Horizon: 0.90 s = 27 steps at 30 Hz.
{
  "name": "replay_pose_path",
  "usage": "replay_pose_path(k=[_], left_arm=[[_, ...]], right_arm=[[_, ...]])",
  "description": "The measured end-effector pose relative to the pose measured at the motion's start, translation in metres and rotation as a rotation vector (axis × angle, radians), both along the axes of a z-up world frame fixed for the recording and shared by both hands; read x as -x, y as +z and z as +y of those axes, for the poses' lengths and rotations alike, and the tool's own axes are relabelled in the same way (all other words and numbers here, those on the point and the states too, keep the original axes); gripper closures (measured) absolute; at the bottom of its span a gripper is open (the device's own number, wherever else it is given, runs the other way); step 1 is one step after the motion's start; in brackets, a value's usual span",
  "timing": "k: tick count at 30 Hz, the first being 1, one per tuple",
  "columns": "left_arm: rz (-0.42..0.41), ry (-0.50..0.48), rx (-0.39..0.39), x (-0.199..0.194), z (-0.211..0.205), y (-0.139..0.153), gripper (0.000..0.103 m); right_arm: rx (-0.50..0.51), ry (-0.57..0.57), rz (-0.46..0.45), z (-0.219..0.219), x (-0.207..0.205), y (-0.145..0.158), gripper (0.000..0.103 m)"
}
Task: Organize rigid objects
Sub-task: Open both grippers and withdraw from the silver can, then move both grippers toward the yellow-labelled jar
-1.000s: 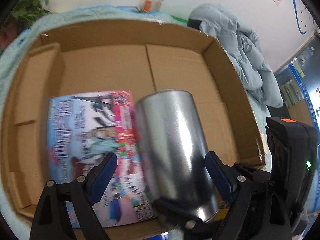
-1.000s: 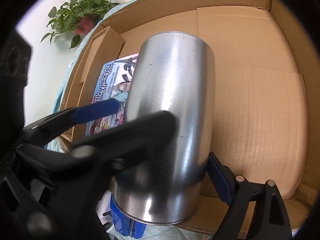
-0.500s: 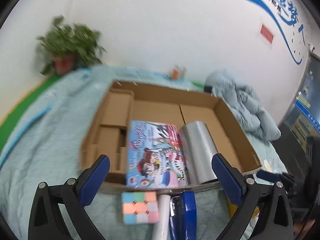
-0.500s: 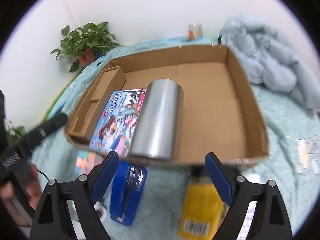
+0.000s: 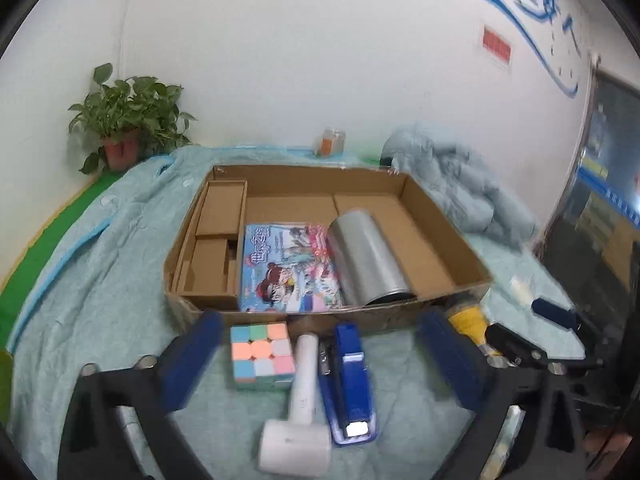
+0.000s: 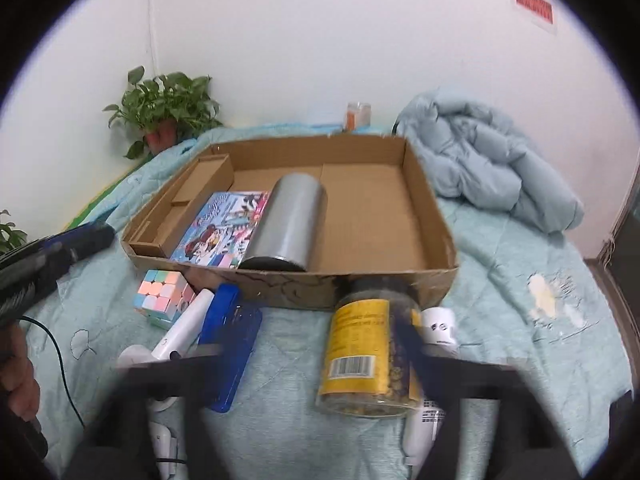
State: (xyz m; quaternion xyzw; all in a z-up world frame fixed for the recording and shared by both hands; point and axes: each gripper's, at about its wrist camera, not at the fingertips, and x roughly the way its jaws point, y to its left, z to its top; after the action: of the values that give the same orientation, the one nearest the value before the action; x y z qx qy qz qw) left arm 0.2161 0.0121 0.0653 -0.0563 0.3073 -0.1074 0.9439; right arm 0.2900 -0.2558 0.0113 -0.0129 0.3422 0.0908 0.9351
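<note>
A silver cylinder (image 5: 368,256) (image 6: 290,220) lies on its side in the cardboard box (image 5: 440,236) (image 6: 432,216), beside a colourful book (image 5: 288,268) (image 6: 220,228). In front of the box, on the bed, lie a pastel puzzle cube (image 5: 262,354) (image 6: 162,294), a white handled tool (image 5: 298,400) (image 6: 180,332), a blue stapler (image 5: 352,380) (image 6: 228,344) and a yellow-labelled jar (image 6: 364,352). My left gripper (image 5: 322,356) hovers open and empty above the cube, tool and stapler. My right gripper (image 6: 316,352) is blurred, open, with nothing held, above the stapler and jar.
A folded pale blue quilt (image 6: 492,160) lies right of the box. A potted plant (image 5: 124,128) and a small orange jar (image 5: 330,142) stand by the wall. A white bottle (image 6: 438,324) lies beside the jar. A black cable (image 6: 60,364) runs at the left.
Both grippers have let go of the silver cylinder and pulled back and up from the box. The cylinder now lies in the box beside the book. The left jaws opened wider.
</note>
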Motion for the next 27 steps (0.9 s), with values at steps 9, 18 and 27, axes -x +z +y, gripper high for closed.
replay_pose_path(k=[9, 18, 27], left_arm=[[0.080, -0.038, -0.011, 0.010, -0.008, -0.032, 0.000], [0.170, -0.040, 0.002, 0.019, -0.003, -0.066, 0.000], [0.243, -0.121, 0.123, 0.016, 0.003, -0.061, 0.001]], right_arm=[[-0.155, 0.046, 0.123, -0.047, -0.009, -0.022, 0.011], [-0.187, 0.017, 0.389, -0.048, -0.050, -0.084, 0.017], [-0.148, 0.076, 0.422, -0.036, -0.030, -0.078, 0.019]])
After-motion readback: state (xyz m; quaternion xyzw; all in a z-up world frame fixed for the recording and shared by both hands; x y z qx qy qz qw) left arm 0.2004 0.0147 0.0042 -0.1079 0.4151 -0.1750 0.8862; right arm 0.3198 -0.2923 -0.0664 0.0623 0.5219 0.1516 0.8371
